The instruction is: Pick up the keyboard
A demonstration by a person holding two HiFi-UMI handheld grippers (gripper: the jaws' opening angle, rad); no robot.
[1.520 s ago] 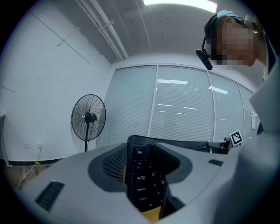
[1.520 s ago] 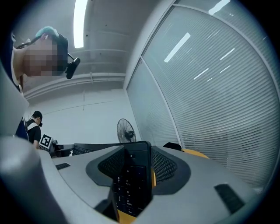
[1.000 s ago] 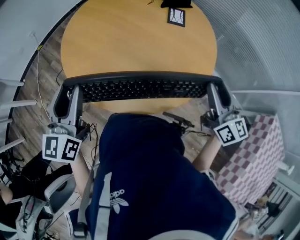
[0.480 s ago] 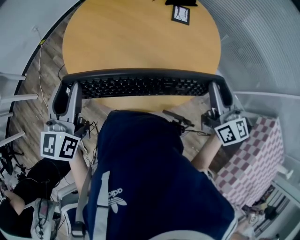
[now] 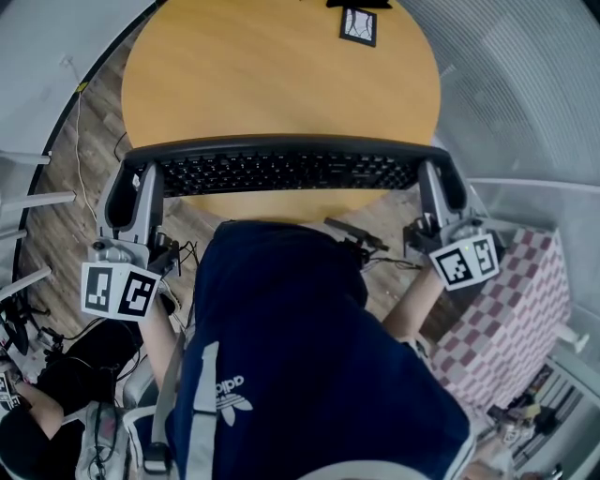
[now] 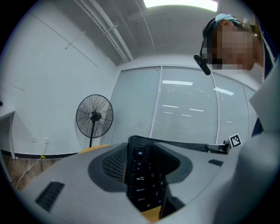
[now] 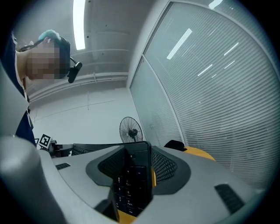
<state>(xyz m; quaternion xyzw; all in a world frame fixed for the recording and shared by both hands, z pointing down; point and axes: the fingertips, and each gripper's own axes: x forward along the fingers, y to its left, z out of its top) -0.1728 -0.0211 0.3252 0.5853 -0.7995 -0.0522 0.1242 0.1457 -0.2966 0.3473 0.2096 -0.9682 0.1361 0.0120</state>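
Round wooden tabletop (image 5: 281, 75) fills the space ahead of both grippers, and the black keyboard (image 5: 281, 172) lies across its near edge, reaching from the left gripper (image 5: 127, 187) to the right gripper (image 5: 445, 183). Each gripper pinches one short end of the keyboard: the Esc-key end sits between the left jaws, the opposite end between the right. We judge that a good lift means raising both hands together at one pace, holding the board level and squeezing firmly enough that neither end slips out. We would also avoid pulling the grippers apart or twisting them. Behind the grippers, our dark blue top (image 5: 309, 356) hides the floor and our arms. We cannot tell whether the keyboard touches the table or hangs just clear of it. Far ahead, a small marker card (image 5: 357, 26) is hard to read.
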